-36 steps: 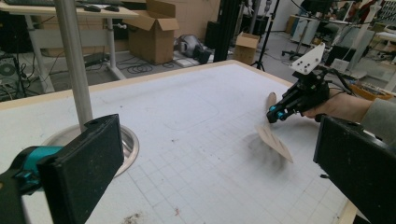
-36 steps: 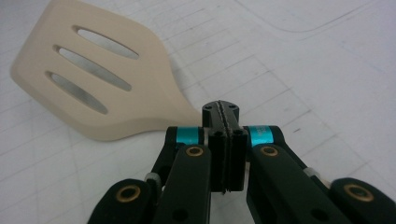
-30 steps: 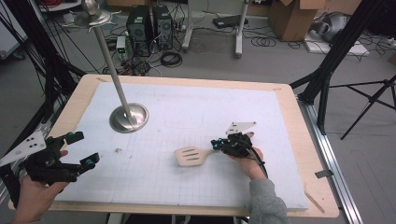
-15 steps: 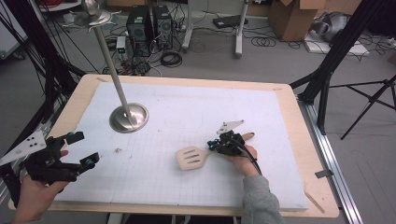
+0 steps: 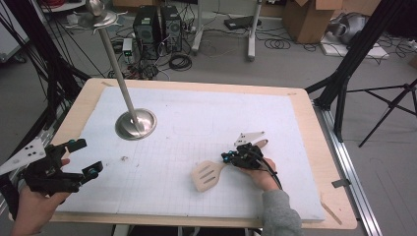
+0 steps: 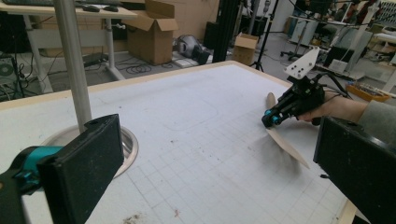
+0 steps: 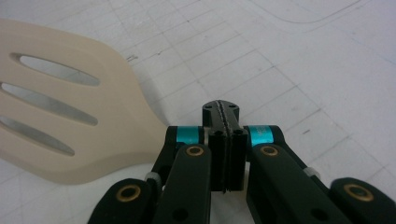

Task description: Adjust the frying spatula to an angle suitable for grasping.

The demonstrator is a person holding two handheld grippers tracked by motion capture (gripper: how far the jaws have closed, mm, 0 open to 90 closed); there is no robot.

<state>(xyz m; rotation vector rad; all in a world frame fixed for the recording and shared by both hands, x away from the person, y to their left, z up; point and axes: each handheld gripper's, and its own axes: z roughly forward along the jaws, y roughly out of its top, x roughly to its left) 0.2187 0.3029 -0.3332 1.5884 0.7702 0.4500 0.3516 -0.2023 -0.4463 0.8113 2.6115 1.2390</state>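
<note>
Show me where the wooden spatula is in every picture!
High view: the spatula lies on the white mat, bottom middle, beside the right gripper.
Left gripper view: at right, under that same gripper.
Right gripper view: its slotted blade is at the left.
Shared landmark: the mat's grid lines.

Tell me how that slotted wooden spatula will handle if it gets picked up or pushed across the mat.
The spatula looks like one flat piece of pale wood, so probably stiff and light. Its broad slotted blade lies flat on the white mat, so it should slide rather than roll. The blade sits off to one side of the shut right claw, so it may swing if lifted by the handle.
</note>
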